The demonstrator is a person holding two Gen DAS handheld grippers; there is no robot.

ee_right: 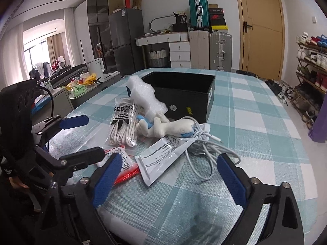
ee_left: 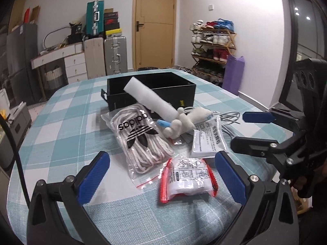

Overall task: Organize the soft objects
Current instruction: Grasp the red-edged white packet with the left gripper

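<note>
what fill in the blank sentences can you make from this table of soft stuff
1. The clear bag of white laces carries a black ____ logo.
2. The white foam roll leans on the ____ box.
3. The checked tablecloth is teal and ____.
4. The red-edged packet lies between the left gripper jaws, which stand ____.

Missing: adidas; black; white; open

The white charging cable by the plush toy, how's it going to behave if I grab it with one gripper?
The white cable lies in loose loops, so it will probably sag and trail. One strand runs under the plush toy and printed pouch, so lifting may drag them. It looks light.
</note>
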